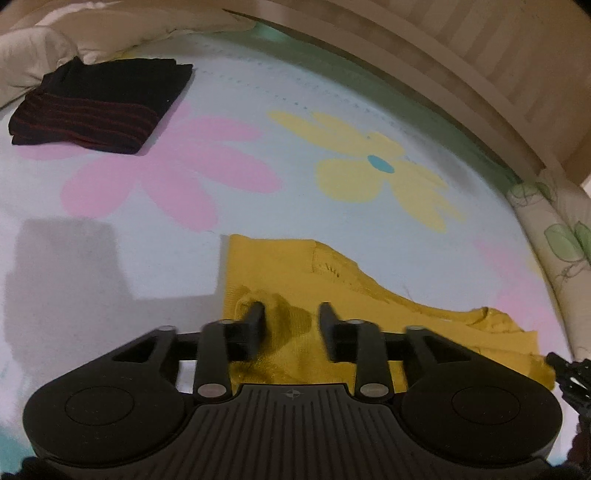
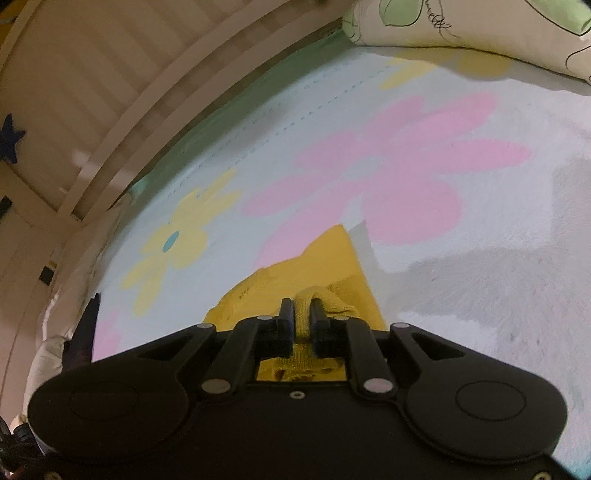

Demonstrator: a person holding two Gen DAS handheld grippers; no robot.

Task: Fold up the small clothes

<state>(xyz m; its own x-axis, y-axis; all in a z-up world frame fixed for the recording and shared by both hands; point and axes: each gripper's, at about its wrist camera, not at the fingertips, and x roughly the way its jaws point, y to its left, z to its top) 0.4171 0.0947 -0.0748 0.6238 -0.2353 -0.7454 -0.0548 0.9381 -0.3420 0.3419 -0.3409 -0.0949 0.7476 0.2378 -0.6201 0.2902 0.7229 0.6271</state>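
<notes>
Flowered bedding (image 1: 295, 206) in pale blue, pink and yellow serves as your folding surface, bounded far ahead of both tools by a slatted wooden headboard (image 1: 480, 66). Directly under and ahead of your left gripper (image 1: 291, 314) lies the yellow garment (image 1: 332, 280), its cloth bunched at the fingers, which stand parted with fabric between them, so nothing is pinched there. Your right gripper (image 2: 301, 321) is clenched on a raised ridge of the same yellow garment (image 2: 321, 266), presumably to lift an edge for the fold. A dark folded garment (image 1: 99, 107) rests well ahead and to the left of the left gripper, apart from the work. Bare bedding stretches ahead of both grippers; a leaf-print pillow (image 2: 461, 26) marks the far limit to the right
</notes>
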